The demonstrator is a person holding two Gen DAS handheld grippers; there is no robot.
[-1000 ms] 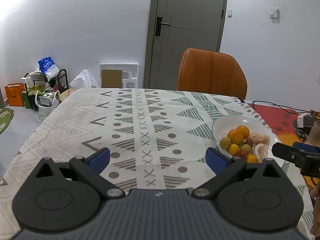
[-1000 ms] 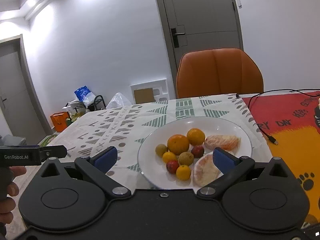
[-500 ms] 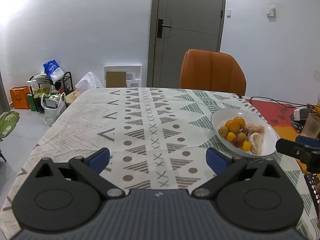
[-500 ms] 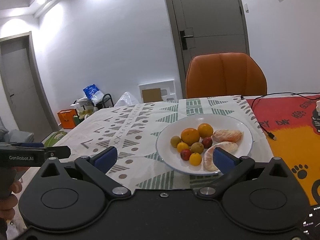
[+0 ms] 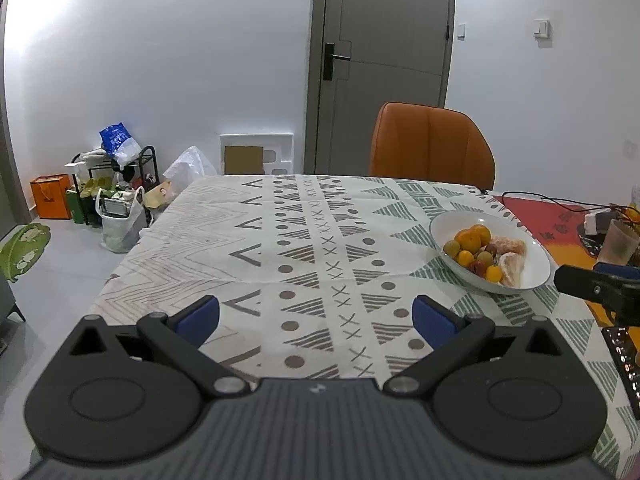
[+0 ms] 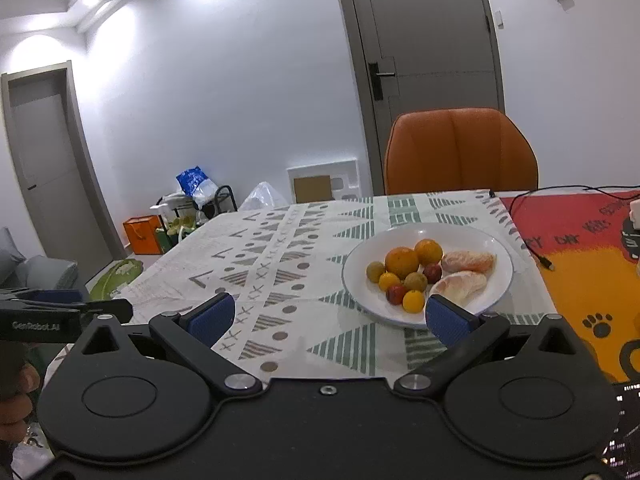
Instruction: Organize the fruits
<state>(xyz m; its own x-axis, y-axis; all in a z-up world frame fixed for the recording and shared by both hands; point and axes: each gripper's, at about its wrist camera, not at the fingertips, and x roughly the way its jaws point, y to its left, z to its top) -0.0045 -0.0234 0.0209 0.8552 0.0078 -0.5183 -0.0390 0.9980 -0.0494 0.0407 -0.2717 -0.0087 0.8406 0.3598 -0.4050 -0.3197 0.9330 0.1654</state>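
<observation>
Both claws have drawn back, the left claw (image 5: pixel 316 314) and right claw (image 6: pixel 330 314) spread wide and empty, from the fruit (image 6: pixel 404 274) on its plate (image 6: pixel 496 248) on the patterned surface (image 5: pixel 280 240) facing a chair (image 5: pixel 432 144).

Pretty evenly lit indoors, bright ceiling spots (image 6: pixel 90 0) blowing out upper left of the right wrist view. Soft glare on the wall (image 5: pixel 60 4) upper left in the left view. Heavy fisheye bending at edges, dark corners, mostly sharp otherwise.
</observation>
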